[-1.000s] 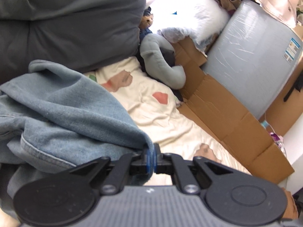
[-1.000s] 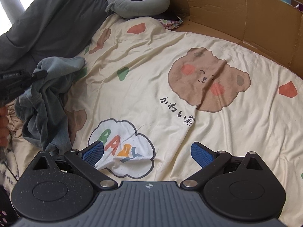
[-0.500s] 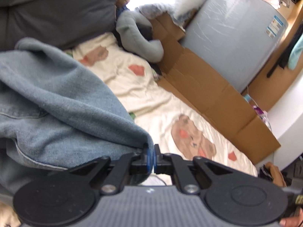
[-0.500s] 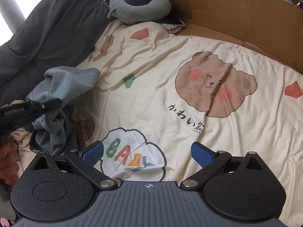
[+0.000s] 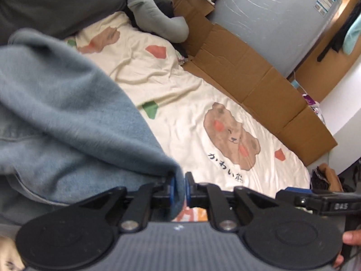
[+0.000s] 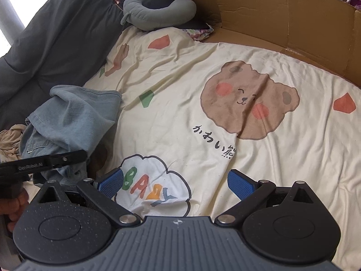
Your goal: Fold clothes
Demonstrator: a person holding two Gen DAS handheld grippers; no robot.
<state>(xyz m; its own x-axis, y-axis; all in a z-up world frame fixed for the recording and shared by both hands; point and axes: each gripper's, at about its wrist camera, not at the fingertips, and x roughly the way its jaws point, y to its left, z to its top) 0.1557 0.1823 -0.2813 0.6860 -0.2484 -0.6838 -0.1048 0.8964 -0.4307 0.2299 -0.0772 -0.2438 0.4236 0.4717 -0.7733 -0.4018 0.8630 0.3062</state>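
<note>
Denim, pale blue and soft-looking, is the garment [image 5: 67, 117] to be folded: it lies bunched to the left of the left gripper [image 5: 178, 190], with one corner of cloth running down between the jaws. Those jaws are opening just now, a narrow gap showing on either side of the fold, so the cloth sits between them rather than being pinched; the likely reason is to set this corner down on the bed sheet [image 5: 180, 103] where there is room to spread it. From the right wrist view the garment [image 6: 74, 117] is a rumpled heap off to the left of the right gripper [image 6: 176, 184], partly over a beige cloth [image 6: 10, 140] at the bed's edge, not yet laid flat. The right gripper hangs released, its blue pads wide apart with only the printed sheet [image 6: 180, 90] between them, probably waiting to take another corner. Ahead of both jaws lies open sheet with a bear print, the natural place for folding. Further ahead are a grey neck pillow [image 6: 158, 11] and cardboard [image 6: 293, 18] along the far side, and to the left a dark grey blanket [image 6: 56, 33].
</note>
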